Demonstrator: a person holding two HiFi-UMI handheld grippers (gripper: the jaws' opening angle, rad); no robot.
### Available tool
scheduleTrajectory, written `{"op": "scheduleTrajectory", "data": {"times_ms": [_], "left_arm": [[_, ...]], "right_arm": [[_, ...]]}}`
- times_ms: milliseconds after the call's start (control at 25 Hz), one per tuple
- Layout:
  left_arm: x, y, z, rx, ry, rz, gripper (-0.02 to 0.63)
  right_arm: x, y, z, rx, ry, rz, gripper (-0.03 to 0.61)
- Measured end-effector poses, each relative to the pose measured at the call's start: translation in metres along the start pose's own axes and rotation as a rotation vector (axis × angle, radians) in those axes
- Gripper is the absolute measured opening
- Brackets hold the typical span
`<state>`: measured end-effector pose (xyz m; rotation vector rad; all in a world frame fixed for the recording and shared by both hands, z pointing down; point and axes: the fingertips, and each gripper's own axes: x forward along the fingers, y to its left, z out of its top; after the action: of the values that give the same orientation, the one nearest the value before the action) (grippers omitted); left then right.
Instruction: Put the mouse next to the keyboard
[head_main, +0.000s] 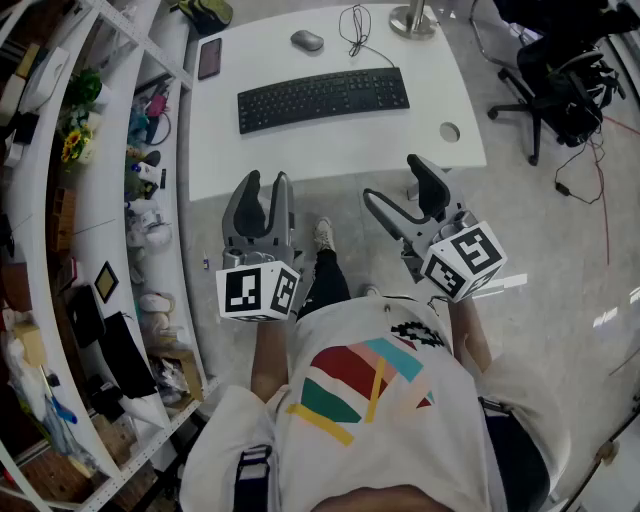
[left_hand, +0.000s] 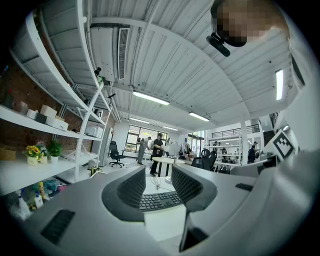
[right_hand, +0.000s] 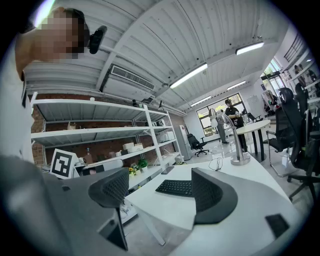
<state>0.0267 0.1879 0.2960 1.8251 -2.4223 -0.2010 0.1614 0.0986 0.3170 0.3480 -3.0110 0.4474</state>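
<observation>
Grey mouse (head_main: 307, 40) at far edge of desk (head_main: 300, 150), lying apart behind black keyboard (head_main: 323, 99), untouched; left claw (head_main: 266, 190) and right claw (head_main: 398, 185) both spread, empty, hovering short of its near edge over floor (head_main: 340, 205), likely because no reach has begun.

Left gripper (head_main: 264, 198) fingers apart, right gripper (head_main: 406, 186) fingers apart, both empty
</observation>
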Motion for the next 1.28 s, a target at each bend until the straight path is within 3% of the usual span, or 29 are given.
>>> {"op": "scheduleTrajectory", "data": {"times_ms": [240,440,640,840,1080,1280], "left_arm": [[0.084,0.086,0.015,0.004,0.032,-0.06,0.215],[0.136,0.148,0.023,-0.018,0.041,-0.091,0.221],[0.181,0.183,0.012,-0.054,0.085,-0.095,0.221],[0.231,0.2,-0.004,-0.087,0.123,-0.112,0.221],[0.272,0.215,-0.025,-0.106,0.185,-0.128,0.221],[0.31,0.218,-0.051,-0.124,0.247,-0.126,0.221]], "right_arm": [[0.122,-0.025,0.025,0.064,0.003,-0.013,0.374],[0.2,-0.048,0.033,0.017,0.047,-0.07,0.374],[0.254,-0.094,0.031,0.002,0.119,-0.131,0.374],[0.311,-0.153,0.033,-0.029,0.176,-0.137,0.373],[0.392,-0.205,-0.001,-0.147,0.384,-0.101,0.373],[0.458,-0.248,-0.046,-0.186,0.571,-0.081,0.373]]}}
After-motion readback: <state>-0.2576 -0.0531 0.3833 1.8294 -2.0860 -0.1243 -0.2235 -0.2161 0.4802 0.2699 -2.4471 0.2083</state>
